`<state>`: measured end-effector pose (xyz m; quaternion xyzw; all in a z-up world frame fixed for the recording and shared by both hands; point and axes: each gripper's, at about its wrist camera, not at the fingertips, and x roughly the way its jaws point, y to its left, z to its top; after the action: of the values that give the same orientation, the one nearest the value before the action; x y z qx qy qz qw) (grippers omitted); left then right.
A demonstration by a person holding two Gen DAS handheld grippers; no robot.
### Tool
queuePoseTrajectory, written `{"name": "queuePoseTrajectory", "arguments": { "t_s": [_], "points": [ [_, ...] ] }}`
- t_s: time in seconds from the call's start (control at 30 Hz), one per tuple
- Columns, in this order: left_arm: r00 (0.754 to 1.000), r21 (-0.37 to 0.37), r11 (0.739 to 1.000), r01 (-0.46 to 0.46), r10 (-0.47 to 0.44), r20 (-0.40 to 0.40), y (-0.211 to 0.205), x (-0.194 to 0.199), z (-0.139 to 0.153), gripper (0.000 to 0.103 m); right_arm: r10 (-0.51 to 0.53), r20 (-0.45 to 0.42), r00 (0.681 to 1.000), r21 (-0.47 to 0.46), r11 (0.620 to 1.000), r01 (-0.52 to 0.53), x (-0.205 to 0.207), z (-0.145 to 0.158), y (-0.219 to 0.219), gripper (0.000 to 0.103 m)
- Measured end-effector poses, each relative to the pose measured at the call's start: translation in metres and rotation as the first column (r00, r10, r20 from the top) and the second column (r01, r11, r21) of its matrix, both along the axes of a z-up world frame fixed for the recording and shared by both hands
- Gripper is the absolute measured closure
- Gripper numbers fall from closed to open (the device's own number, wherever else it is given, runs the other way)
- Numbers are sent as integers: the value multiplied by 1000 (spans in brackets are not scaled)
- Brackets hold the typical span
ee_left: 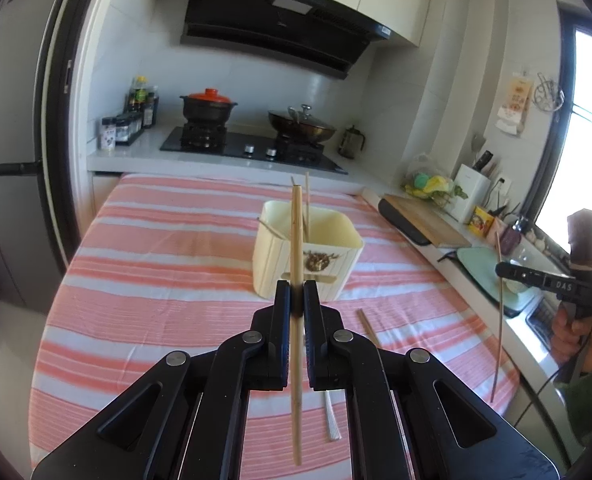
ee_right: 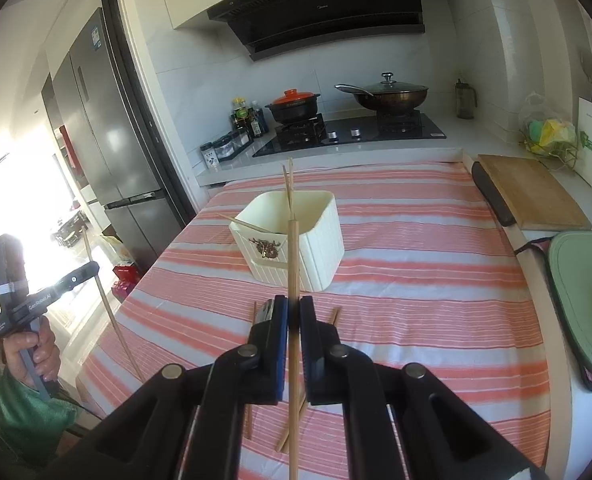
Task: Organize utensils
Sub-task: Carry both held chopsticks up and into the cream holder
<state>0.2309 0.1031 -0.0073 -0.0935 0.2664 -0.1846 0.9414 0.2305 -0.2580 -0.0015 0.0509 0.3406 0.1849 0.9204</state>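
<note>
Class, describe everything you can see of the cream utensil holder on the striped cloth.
The cream utensil holder is a ribbed, plastic-looking box with rounded corners and an open top, bearing a brownish emblem on one wall. It stands upright on the striped cloth. A few thin chopsticks lean inside it; neither gripper touches it.

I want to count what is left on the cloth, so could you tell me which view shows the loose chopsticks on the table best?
The right wrist view: several loose chopsticks lie on the striped cloth behind the right gripper. The left wrist view shows one, beside the left gripper.
</note>
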Motion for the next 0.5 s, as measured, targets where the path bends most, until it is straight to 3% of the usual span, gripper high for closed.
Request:
{"name": "queuePoseTrajectory", "arguments": {
  "t_s": [0.17, 0.33, 0.5],
  "points": [
    [999, -4, 1000, 30, -30, 17, -5, 24, 26, 99, 27, -7, 1000, -15, 1000, -28, 31, 9, 10, 97],
    [993, 1, 1000, 21, -21, 113, -20, 66, 76, 98, 23, 131, 991, 12, 1000, -25, 84, 41, 27, 97],
    [978, 9, 999, -49, 46, 203, -46, 132, 106, 99, -9, 303, 953, 58, 998, -9, 149, 74, 54, 97]
  ]
}}
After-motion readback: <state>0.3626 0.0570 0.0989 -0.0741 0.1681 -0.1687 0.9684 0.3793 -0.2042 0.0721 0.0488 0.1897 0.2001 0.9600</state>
